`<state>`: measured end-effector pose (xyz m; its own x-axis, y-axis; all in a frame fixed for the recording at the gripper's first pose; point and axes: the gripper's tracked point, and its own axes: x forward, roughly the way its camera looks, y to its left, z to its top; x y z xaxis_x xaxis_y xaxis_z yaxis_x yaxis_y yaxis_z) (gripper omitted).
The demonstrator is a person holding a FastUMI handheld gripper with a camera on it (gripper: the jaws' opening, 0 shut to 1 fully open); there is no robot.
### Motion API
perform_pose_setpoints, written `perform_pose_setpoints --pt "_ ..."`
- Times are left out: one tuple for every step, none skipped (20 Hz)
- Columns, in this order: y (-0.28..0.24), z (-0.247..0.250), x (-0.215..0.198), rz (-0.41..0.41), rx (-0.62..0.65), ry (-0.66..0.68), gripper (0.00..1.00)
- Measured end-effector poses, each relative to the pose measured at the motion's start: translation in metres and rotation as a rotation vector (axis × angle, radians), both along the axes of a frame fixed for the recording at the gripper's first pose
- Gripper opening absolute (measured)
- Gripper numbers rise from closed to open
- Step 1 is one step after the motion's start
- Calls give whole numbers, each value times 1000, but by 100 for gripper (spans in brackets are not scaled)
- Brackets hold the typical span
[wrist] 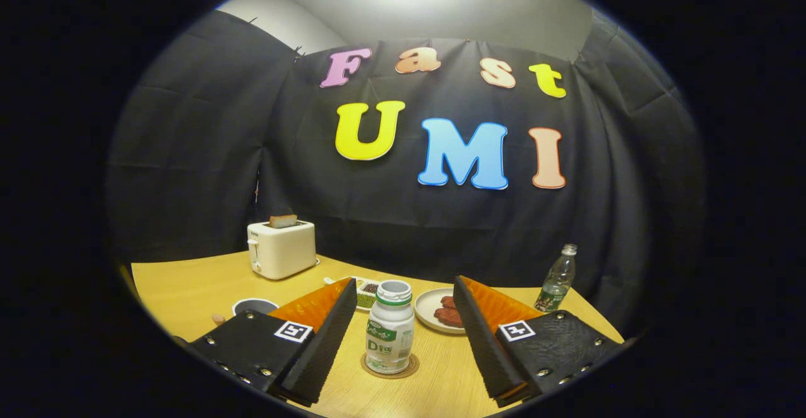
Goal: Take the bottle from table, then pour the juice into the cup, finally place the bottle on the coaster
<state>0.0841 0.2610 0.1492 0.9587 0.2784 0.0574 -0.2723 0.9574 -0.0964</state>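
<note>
Right now, on the table (189, 282), a toaster (281, 249) stands far left, a cup (254, 306) nearer; the gripper (403, 308) gapes open around the bottle (390, 328), upright on its coaster (390, 371), untouched; a plate (433, 308) behind.

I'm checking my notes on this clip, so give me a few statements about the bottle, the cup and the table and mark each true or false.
1. The small white bottle stands upright on the round coaster. True.
2. The hand-held gripper is shut on the white bottle. False: its fingers are spread wide, one on each side of the bottle, with a gap on both sides.
3. The toaster has a slice of bread sticking out of its top. True.
4. The clear water bottle lies on its side. False: it stands upright, beyond the right finger.
5. The cup stands beside the plate. False: it is beyond the left finger, away from the plate.
</note>
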Motion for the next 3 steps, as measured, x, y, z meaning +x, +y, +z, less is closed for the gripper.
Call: perform_pose_setpoints --pt "-9 8 -6 -8 11 -13 92" --pt "-18 16 -8 -19 22 -21 92" --pt "-28 22 -12 -32 31 -28 92"
